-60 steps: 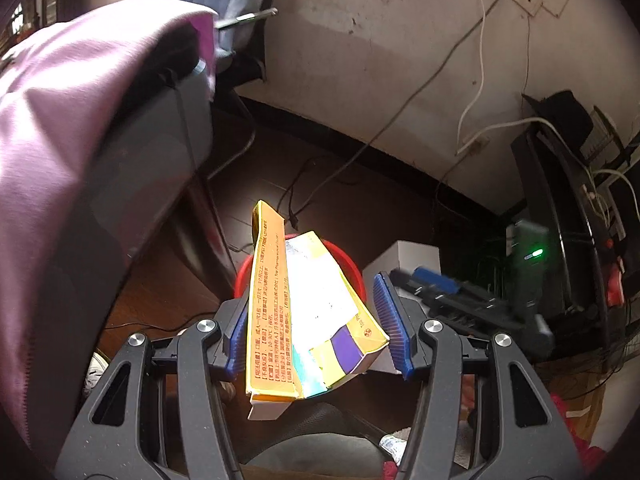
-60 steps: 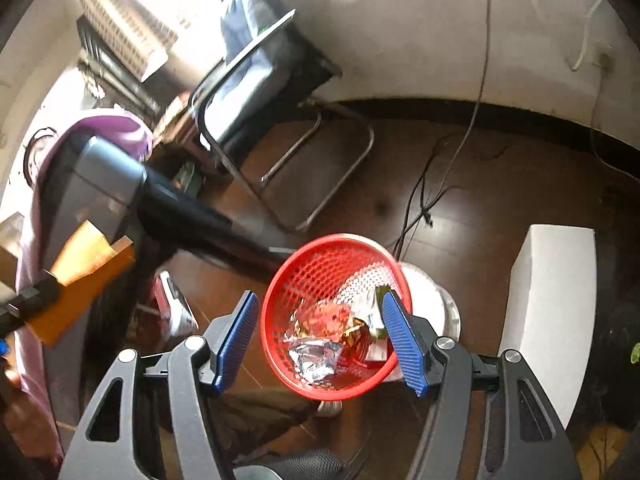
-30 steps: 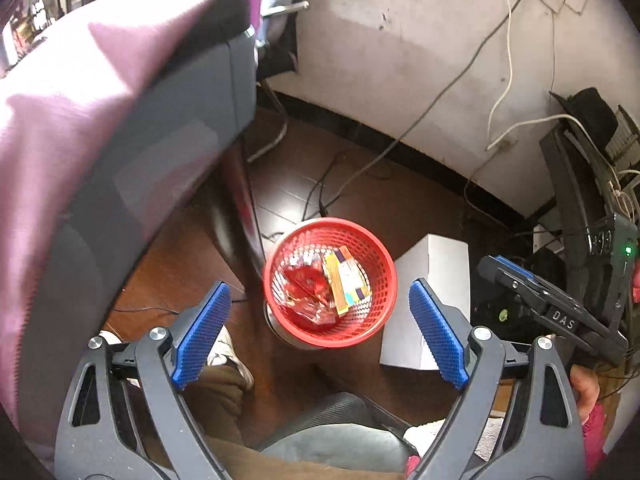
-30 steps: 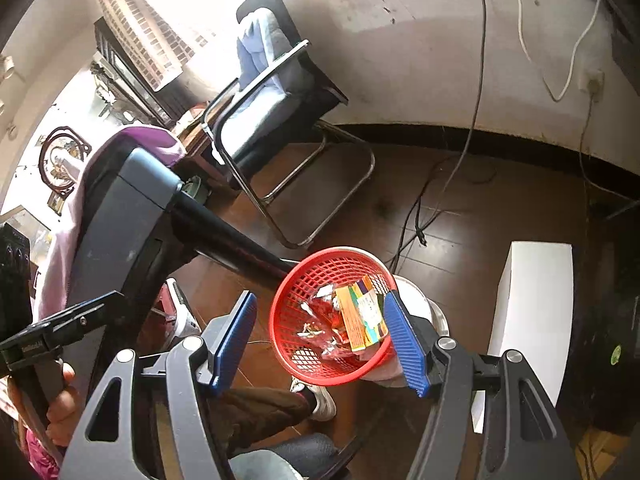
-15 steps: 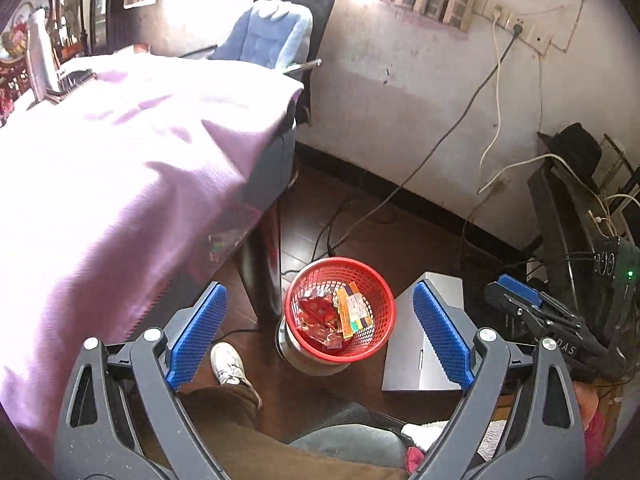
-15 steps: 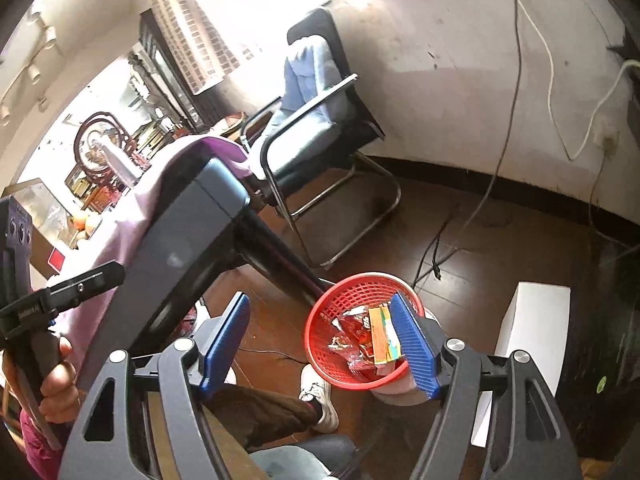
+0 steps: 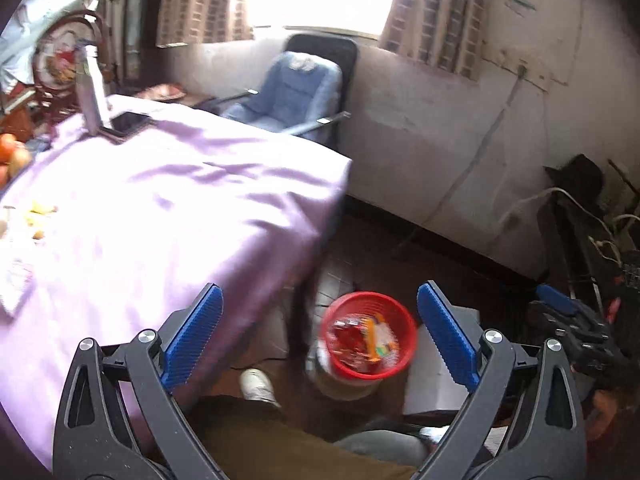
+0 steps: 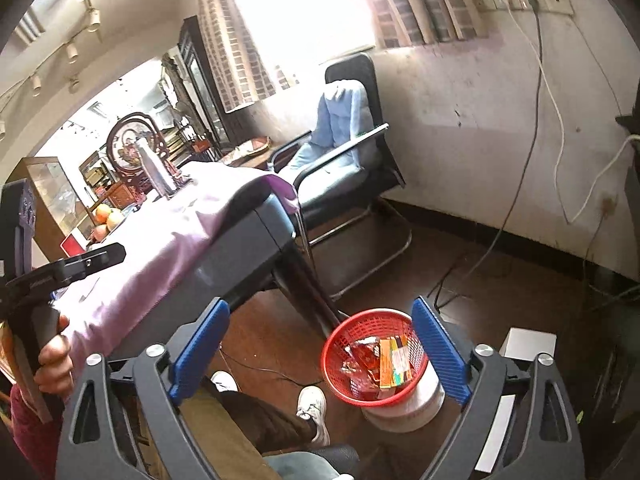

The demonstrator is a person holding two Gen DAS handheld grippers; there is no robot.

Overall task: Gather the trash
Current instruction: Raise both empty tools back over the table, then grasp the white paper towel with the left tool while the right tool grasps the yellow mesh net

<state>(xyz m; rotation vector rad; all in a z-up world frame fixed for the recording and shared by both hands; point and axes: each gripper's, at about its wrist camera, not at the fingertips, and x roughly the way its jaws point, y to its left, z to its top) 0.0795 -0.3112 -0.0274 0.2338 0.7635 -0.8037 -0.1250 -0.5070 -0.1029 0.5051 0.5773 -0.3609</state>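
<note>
Both handheld grippers have their blue-padded jaws spread wide apart and hold nothing: the left gripper [image 7: 318,332] is raised above a table draped in a purple cloth [image 7: 160,208], and the right gripper [image 8: 320,350] looks down toward the floor beside that table. A red mesh basket [image 8: 340,344] sits on a white round base on the dark wooden floor near the table leg, holding the trash: crumpled red wrappers and an orange-yellow carton [image 8: 394,366] lying inside. A blue-cushioned office chair [image 8: 340,140] stands by the wall, and a white box [image 8: 528,344] rests on the floor just beside the basket.
</note>
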